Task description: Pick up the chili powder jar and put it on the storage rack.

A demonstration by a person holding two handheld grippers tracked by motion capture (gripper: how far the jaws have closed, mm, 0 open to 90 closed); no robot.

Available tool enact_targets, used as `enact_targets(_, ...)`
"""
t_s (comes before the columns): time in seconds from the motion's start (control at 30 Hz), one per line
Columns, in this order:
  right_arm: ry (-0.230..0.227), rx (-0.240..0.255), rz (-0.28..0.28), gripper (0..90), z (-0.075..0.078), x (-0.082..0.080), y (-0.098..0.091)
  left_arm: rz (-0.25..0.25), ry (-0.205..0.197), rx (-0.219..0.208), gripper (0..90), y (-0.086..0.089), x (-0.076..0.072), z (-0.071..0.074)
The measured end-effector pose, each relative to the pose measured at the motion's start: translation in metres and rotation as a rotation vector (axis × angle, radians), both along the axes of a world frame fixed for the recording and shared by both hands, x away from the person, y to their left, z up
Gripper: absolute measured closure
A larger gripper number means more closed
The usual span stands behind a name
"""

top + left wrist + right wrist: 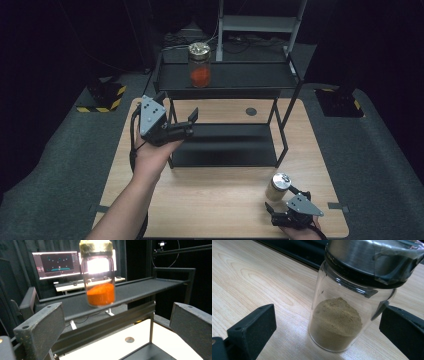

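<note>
Right gripper view: right tongs (329, 332) agape around glass jar (347, 302); left tongs (115, 327) agape, empty.

You see orange-red powder in the clear glass jar with the gold lid (199, 65) on the black metal shelf (230, 79). Tan powder fills the silver-lidded clear glass jar (278, 187) on the pale wood-grain table (210, 200). Your jaws are black.

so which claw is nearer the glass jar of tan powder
Right. The right claw sits open around the glass jar of tan powder at the table's front right. The left claw is far off at the black shelf rack, open, aimed at the orange-powder jar.
</note>
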State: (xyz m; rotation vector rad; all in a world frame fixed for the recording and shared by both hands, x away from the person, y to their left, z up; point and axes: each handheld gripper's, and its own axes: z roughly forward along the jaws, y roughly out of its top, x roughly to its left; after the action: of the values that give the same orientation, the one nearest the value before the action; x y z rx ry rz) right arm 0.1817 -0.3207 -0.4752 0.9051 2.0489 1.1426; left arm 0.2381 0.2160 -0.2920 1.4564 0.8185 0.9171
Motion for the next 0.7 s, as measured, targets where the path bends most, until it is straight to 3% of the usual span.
enact_targets(0.27, 0.000, 0.002, -0.002, 0.1, 0.000, 0.000, 0.000, -0.007, 0.032, 0.008, 0.3, 0.003, -0.014, -0.024)
enact_targets(0.47, 0.000, 0.002, -0.003, 0.1, 0.000, 0.000, 0.000, -0.011, 0.071, 0.022, 0.3, 0.006, -0.023, -0.047)
enact_targets(0.5, 0.001, 0.002, -0.004, 0.1, 0.000, 0.000, 0.000, -0.014, 0.084, 0.026, 0.3, 0.007, -0.027, -0.056)
enact_targets(0.57, 0.000, 0.003, -0.005, 0.1, 0.000, 0.000, 0.000, -0.017, 0.090, 0.025, 0.3, 0.008, -0.028, -0.059)
enact_targets(0.63, 0.000, 0.003, -0.006, 0.1, 0.000, 0.000, 0.000, -0.036, 0.126, 0.015, 0.3, 0.010, -0.032, -0.070)
enact_targets(0.7, 0.000, 0.002, -0.007, 0.1, 0.000, 0.000, 0.001, -0.038, 0.127, 0.017, 0.3, 0.010, -0.032, -0.072)
